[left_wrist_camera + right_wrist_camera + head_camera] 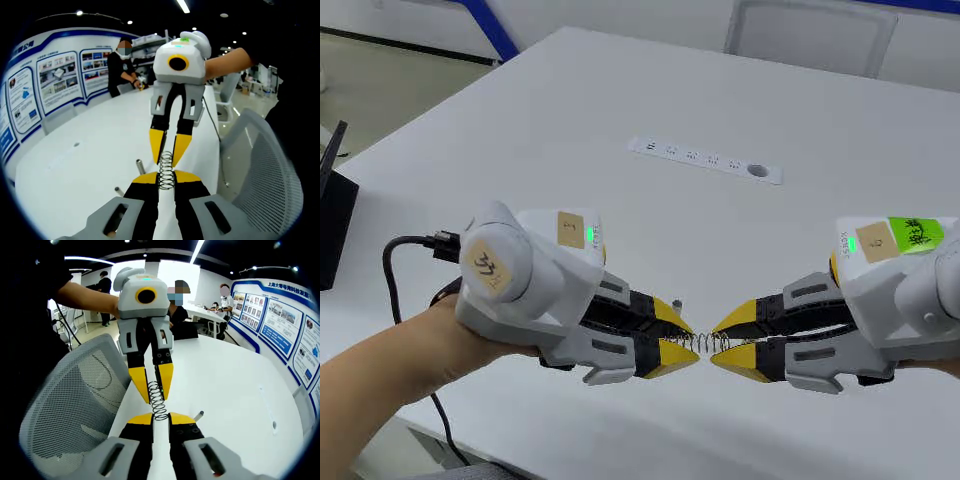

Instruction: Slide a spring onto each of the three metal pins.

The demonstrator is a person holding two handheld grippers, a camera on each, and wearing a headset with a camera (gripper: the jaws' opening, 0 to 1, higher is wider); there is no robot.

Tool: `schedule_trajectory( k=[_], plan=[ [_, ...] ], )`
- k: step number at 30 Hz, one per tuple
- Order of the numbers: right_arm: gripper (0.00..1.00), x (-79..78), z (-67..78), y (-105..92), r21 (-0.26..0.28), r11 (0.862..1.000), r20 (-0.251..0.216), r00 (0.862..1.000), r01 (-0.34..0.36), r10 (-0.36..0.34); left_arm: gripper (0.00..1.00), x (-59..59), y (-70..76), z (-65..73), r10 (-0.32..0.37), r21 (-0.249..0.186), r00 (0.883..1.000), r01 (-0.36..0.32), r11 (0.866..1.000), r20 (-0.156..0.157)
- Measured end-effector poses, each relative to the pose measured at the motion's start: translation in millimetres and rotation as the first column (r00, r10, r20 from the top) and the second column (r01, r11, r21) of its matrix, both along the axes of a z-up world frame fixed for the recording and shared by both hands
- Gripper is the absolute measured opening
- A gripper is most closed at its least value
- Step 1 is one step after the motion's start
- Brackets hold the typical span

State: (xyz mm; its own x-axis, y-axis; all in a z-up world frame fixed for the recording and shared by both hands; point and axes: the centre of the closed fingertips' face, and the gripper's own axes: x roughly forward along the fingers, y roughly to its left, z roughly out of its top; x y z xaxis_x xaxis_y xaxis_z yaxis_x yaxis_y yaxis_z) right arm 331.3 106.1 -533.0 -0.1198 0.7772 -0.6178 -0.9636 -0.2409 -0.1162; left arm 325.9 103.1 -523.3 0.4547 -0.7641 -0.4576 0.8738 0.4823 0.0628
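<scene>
A small steel spring (708,343) hangs level between my two grippers above the white table (620,230). My left gripper (688,348) is shut on its left end and my right gripper (722,346) on its right end, yellow tips facing each other. In the left gripper view the spring (166,170) rises from my left gripper (165,177) to the right gripper (169,146). Two short metal pins (140,166) (119,191) stand on the table to the left. In the right gripper view the spring (156,400) joins my right gripper (160,418) and the left gripper (153,383); a pin (198,415) stands nearby.
A white socket strip (705,160) lies flat in the middle of the table. A black cable (390,275) runs off the left gripper over the table's near edge. A grey mesh chair (75,400) stands by that edge. People stand at the far end of the room.
</scene>
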Motion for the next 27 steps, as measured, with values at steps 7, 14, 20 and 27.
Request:
schedule_trajectory(
  k=[7, 14, 20, 27],
  plan=[
    [0.11, -5.8, 9.0, 1.3, 0.029, 0.999, -0.029, 0.999, -0.019, 0.020, 0.10, -1.4, -0.4, -6.6, -0.011, 0.029, 1.000, 0.011, 1.000, 0.001],
    [0.11, -8.7, 20.0, 6.5, 0.059, 0.998, -0.050, 0.999, -0.019, 0.022, 0.10, 0.4, -0.3, -7.5, -0.008, 0.037, 1.000, 0.008, 0.999, 0.002],
    [0.11, -11.3, 27.1, 11.3, 0.093, 0.996, -0.076, 0.997, -0.015, 0.022, 0.10, 2.5, -1.2, -6.0, -0.006, 0.043, 1.000, 0.006, 0.999, 0.002],
    [0.11, -16.2, 35.5, 18.8, 0.133, 0.991, -0.107, 0.994, -0.004, 0.018, 0.10, 3.2, -4.6, -6.0, -0.008, 0.031, 1.000, 0.008, 0.999, 0.001]
  ],
)
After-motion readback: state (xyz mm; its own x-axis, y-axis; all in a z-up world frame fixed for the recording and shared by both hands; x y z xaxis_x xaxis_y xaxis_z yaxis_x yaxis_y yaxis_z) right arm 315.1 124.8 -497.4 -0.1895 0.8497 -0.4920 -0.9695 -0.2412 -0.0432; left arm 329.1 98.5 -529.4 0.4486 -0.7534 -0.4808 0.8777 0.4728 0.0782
